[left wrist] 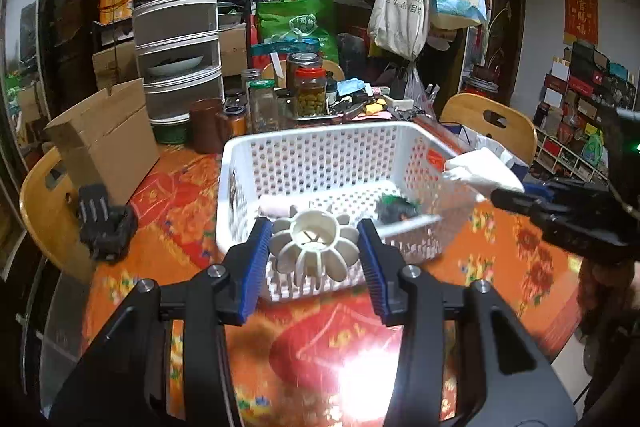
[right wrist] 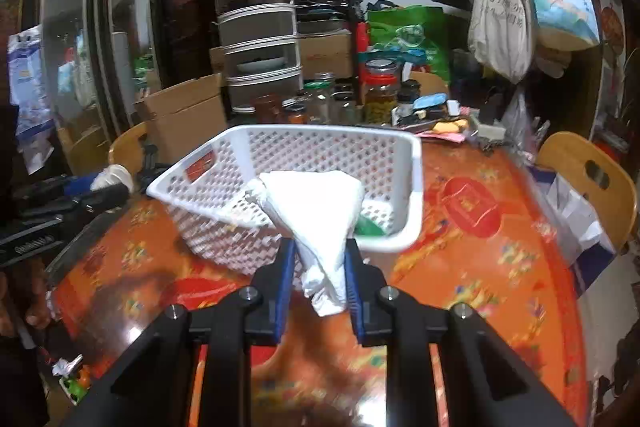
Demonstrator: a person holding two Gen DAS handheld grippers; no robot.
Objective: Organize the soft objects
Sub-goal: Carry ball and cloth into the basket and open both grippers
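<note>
A white perforated basket (left wrist: 320, 151) stands on the orange table; it also shows in the right wrist view (right wrist: 416, 187). My left gripper (left wrist: 316, 243) is shut on a cream flower-shaped soft toy (left wrist: 316, 241), held at the basket's near rim. My right gripper (right wrist: 320, 259) is shut on a white folded cloth (right wrist: 316, 203), held over the basket's near rim; the gripper and the cloth (left wrist: 480, 173) also show at the right in the left wrist view. Inside the basket lie a green and dark soft item (left wrist: 396, 207) and a pale roll (left wrist: 276, 209).
A cardboard box (left wrist: 108, 139) and a black holder (left wrist: 106, 223) sit at the left. Jars (left wrist: 310, 87) and stacked food covers (left wrist: 178, 23) crowd the table's back. Wooden chairs (left wrist: 492, 123) stand around the table. A bag (right wrist: 572, 215) hangs on the right chair.
</note>
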